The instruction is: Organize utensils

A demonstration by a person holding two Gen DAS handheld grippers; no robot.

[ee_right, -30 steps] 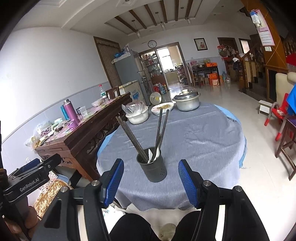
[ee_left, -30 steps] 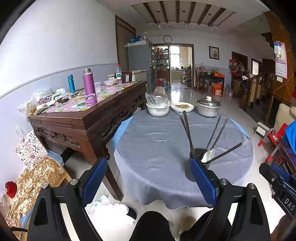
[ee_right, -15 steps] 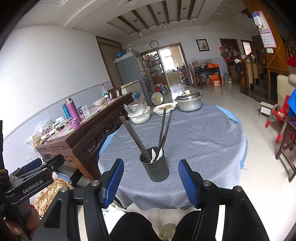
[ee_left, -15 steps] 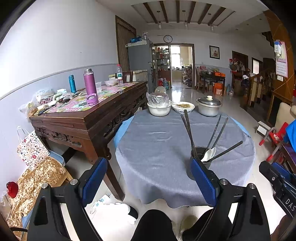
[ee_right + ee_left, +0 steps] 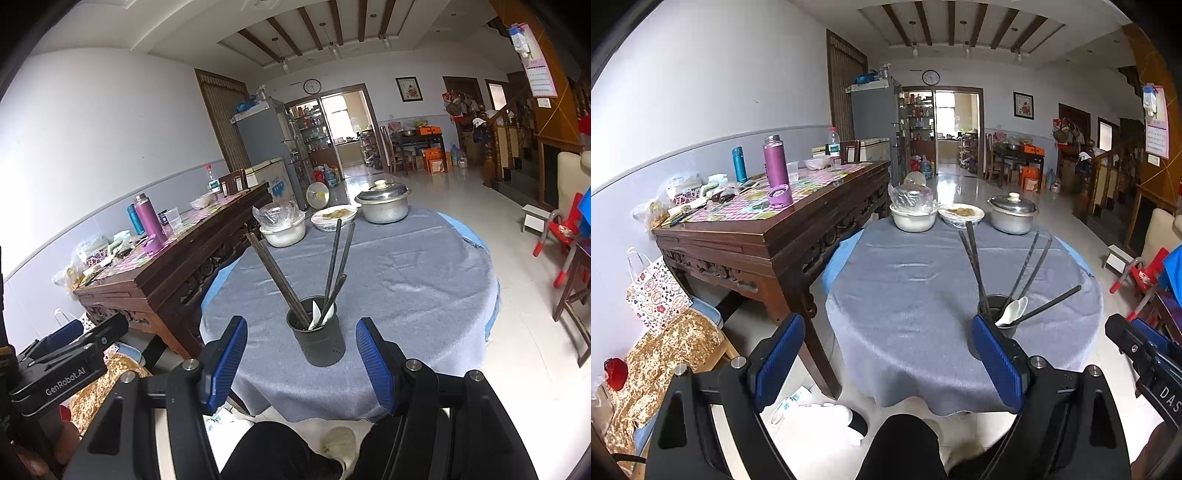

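- The utensil holder [image 5: 318,332] stands near the front edge of the grey-clothed worktop [image 5: 424,280], with the chopsticks [image 5: 334,258] and a white spoon [image 5: 319,314] already in it.
- Your right gripper [image 5: 301,363] has its fingers spread wide, empty, framing the holder; your left gripper [image 5: 888,363] is equally spread and empty.
- Nothing looks left loose on the cloth, so check before closing; avoid knocking the leaning chopsticks.

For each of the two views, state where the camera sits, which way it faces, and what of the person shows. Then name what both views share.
Left wrist: on the left gripper, facing across the table, holder at right; open fingers and a dark knee show.
Right wrist: on the right gripper, aimed at the holder; open fingers, knee and slipper show.
Shared: holder, chopsticks, pot, table.
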